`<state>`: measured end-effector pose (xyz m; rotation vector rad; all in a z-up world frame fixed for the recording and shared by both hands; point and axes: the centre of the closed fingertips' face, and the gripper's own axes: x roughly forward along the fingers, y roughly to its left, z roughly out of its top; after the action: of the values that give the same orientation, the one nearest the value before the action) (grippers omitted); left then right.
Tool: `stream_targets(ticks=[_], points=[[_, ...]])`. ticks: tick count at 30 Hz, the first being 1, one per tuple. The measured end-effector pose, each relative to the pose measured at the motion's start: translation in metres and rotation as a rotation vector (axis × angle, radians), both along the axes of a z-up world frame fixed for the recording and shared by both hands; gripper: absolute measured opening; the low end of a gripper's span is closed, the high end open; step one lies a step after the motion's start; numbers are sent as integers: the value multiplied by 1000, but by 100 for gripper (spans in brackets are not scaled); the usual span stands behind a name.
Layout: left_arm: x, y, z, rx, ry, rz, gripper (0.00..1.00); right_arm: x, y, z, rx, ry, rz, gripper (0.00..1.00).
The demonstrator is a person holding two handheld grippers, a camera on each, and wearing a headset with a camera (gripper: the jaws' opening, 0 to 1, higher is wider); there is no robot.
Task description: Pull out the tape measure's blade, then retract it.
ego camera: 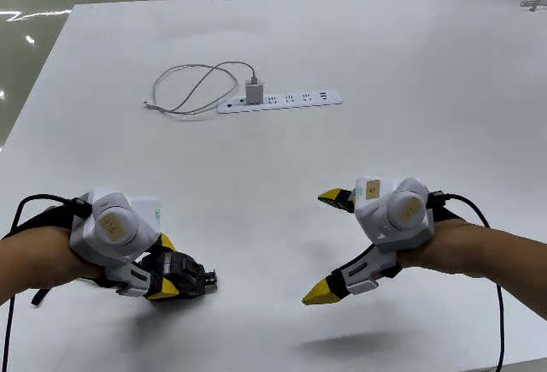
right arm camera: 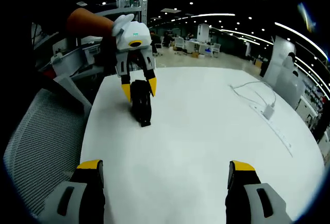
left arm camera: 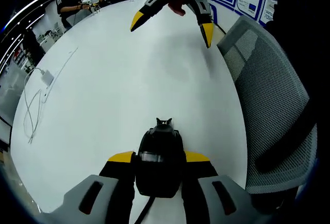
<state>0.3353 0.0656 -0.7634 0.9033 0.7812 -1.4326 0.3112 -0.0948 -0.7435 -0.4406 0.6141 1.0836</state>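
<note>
1. Head view.
   - White table.
   - Left gripper, lower left of the frame. Its jaws are narrow and clamp a black tape measure from both sides. The case points toward the frame's centre, with only the blade's end tab showing at its front.
   - Right gripper, lower right. Its jaws are spread wide and hold nothing. It is well apart from the tape measure.
   - White power strip, upper centre, with a charger plugged into it and a looped cable to its left.

2. Left gripper view.
   - Left gripper, bottom centre. The tape measure is pinched between its yellow-tipped jaws.
   - Right gripper, top of the frame, with its jaws wide apart.
   - Mesh chair, right.
   - Cable, left edge.

3. Right gripper view.
   - Right gripper, bottom. Its jaws are far apart, with bare table between them.
   - Left gripper, upper left. It points down and grips the tape measure, which is low over the table. Whether the two touch cannot be told.
   - Power strip, right.
</note>
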Motion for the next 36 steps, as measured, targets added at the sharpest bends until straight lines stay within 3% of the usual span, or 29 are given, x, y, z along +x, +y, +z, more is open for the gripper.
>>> stream_targets(ticks=[6,18,30,32,36], points=[[0,0,-1,16,-9,-6,29,7,20,-5,31,10,4,99],[1,1,-2,29,-13,-17,29,9,46,-16,34,15,55,99],[1,1,-3,15,5,-14,30,13,77,-25,56,27,94,99],[1,1,-3,12,7,-14,30,14,78,-24,56,27,98,84],[1,1,-3,6,11,-12,30,16,82,-25,60,26,101,81]])
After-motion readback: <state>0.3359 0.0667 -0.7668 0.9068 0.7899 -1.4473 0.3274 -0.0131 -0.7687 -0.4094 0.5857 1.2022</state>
